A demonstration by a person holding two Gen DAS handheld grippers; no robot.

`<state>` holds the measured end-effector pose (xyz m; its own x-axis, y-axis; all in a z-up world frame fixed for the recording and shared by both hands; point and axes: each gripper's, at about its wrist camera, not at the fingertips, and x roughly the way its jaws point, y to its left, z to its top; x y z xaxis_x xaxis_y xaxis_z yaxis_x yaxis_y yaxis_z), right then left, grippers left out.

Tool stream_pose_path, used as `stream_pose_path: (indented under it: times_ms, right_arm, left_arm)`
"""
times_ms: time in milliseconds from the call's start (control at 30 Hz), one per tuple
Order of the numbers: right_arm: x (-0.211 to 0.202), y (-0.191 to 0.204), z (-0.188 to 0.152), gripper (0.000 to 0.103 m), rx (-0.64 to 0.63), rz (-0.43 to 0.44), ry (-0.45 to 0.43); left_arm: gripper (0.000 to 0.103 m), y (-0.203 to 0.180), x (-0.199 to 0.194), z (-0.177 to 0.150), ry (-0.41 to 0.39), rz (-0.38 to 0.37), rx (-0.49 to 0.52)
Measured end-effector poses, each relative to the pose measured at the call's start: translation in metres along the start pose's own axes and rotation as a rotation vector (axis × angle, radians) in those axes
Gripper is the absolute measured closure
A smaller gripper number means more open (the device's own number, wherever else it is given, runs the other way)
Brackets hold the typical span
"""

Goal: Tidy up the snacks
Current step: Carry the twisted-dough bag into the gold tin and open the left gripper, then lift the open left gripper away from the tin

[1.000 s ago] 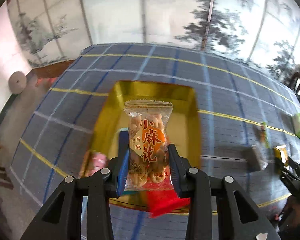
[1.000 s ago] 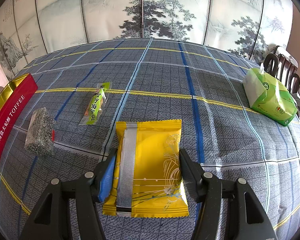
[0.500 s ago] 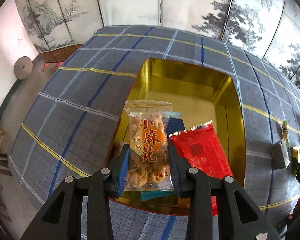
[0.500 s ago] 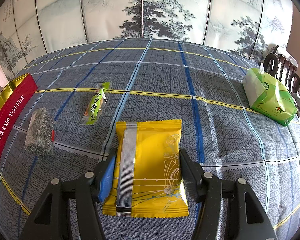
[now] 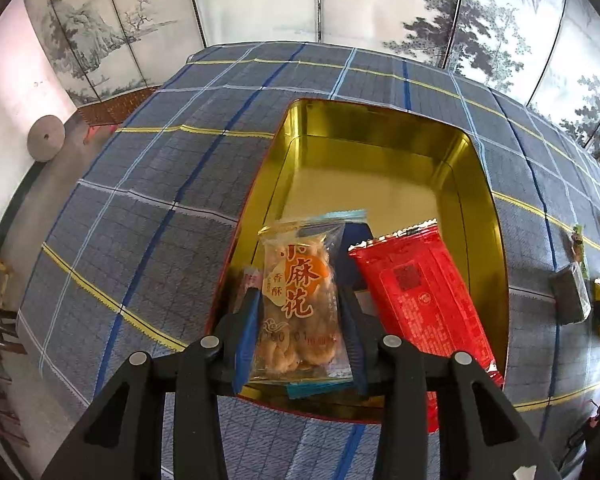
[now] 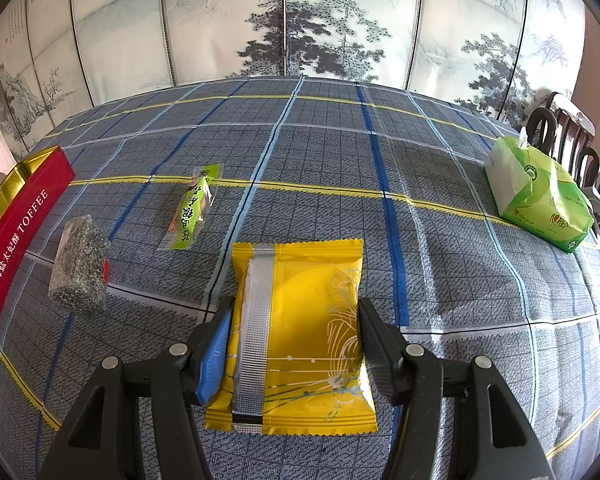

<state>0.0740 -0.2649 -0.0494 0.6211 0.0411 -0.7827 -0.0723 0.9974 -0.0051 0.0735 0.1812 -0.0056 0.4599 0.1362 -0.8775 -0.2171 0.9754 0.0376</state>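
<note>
My left gripper point(image 5: 300, 312) is shut on a clear packet of fried twists point(image 5: 298, 300) and holds it low over the near end of the gold tin point(image 5: 380, 136). A red packet point(image 5: 416, 292) and a blue packet point(image 5: 320, 389) lie inside the tin. My right gripper point(image 6: 294, 322) is shut on a yellow packet point(image 6: 300, 320) just above the blue checked tablecloth. A green snack stick point(image 6: 194, 208) and a grey speckled packet point(image 6: 80, 274) lie on the cloth to its left. The tin's red side point(image 6: 20, 228) shows at the far left.
A green tissue pack point(image 6: 540, 196) sits at the table's right edge, with dark chairs point(image 6: 572, 136) behind it. A painted folding screen point(image 6: 300, 20) stands behind the table. The table's left edge drops to the floor point(image 5: 4, 264).
My left gripper has moved forward and down over the tin with the twists packet, which now sits lower in the jaws. My right gripper has not moved.
</note>
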Motion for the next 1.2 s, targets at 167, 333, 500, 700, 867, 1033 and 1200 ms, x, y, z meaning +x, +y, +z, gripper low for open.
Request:
stream_pose_path:
  times_ms: [167, 333, 500, 700, 867, 1033, 1200]
  right_arm:
    - [-0.001, -0.002, 0.001, 0.043, 0.000, -0.003, 0.000]
    - [-0.001, -0.002, 0.000, 0.044, 0.001, -0.004, -0.001]
    - [-0.001, -0.002, 0.000, 0.045, 0.001, -0.005, -0.001]
    - [-0.004, -0.001, -0.001, 0.046, -0.005, -0.011, -0.004]
    - [-0.006, 0.001, -0.002, 0.047, 0.008, -0.021, -0.004]
    - [-0.007, 0.001, -0.003, 0.047, 0.025, -0.035, 0.001]
    - [-0.010, 0.004, -0.004, 0.047, 0.029, -0.038, 0.006]
  left_arm:
    - [0.063, 0.001, -0.001, -0.001, 0.001, -0.003, 0.000]
    - [0.058, 0.001, -0.005, -0.003, -0.004, -0.015, 0.006]
    - [0.050, -0.001, -0.015, -0.005, -0.027, -0.021, 0.005]
    - [0.041, -0.009, -0.029, -0.010, -0.072, 0.028, 0.043]
    - [0.035, -0.011, -0.036, -0.015, -0.095, 0.040, 0.072]
    - [0.030, -0.011, -0.040, -0.019, -0.101, 0.043, 0.080]
    - [0.023, -0.009, -0.040, -0.024, -0.098, 0.055, 0.066]
